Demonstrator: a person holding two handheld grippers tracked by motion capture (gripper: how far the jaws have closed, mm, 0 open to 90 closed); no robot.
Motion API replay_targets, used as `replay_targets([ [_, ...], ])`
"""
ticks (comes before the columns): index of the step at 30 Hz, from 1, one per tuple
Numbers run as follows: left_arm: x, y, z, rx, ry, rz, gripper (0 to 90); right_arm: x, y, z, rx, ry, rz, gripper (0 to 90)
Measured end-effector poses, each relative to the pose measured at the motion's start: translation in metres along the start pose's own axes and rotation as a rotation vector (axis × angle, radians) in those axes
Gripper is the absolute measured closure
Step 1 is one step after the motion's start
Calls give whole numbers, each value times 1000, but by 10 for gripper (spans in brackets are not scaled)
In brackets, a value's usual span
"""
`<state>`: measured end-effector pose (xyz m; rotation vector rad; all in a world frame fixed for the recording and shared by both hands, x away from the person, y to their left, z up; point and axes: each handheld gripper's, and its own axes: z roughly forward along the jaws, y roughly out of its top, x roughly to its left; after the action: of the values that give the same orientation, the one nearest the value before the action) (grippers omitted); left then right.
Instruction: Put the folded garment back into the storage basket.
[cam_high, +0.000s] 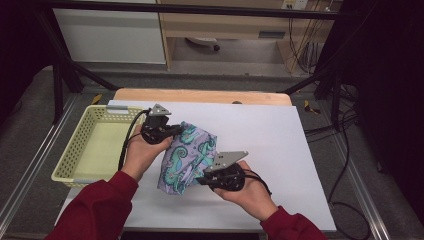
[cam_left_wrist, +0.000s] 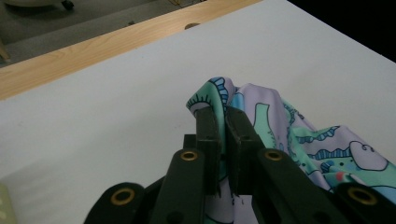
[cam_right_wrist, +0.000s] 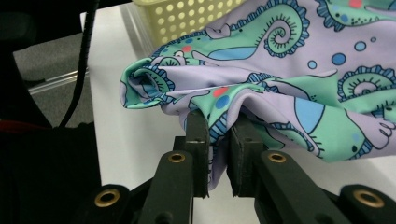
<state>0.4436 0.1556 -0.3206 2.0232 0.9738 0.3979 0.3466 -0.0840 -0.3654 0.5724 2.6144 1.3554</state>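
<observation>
Both pairs of jaws are pinched tight on fabric: the left gripper (cam_left_wrist: 223, 116) bites one edge of the seahorse-print cloth (cam_high: 189, 156), and the right gripper (cam_right_wrist: 218, 128) clamps a fold at the opposite, nearer end, a thin layer caught between its pads. In the high view the cloth hangs bunched between the left gripper (cam_high: 176, 131) and the right gripper (cam_high: 201, 178), over the middle of the white table (cam_high: 280, 150), its lower part seemingly touching the surface. The step looks like lifting the cloth by two edges — either to spread it or to carry it. The yellow basket (cam_high: 75, 155) sits just left of it; the next move calls for both grips holding while the hands travel together — apart to flatten, or leftward to drop it in.
</observation>
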Motion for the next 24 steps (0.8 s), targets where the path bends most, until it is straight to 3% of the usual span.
replay_targets([
  [7,13,15,1,5,2,-25,848,-13,12,6,18,9,21,805],
  [13,22,25,1,19,3,-20,848,-20,30,11,45,16,-2,805],
  [24,33,28,-12,-16,-2,-37,848,-18,50,15,61,21,-44,805],
])
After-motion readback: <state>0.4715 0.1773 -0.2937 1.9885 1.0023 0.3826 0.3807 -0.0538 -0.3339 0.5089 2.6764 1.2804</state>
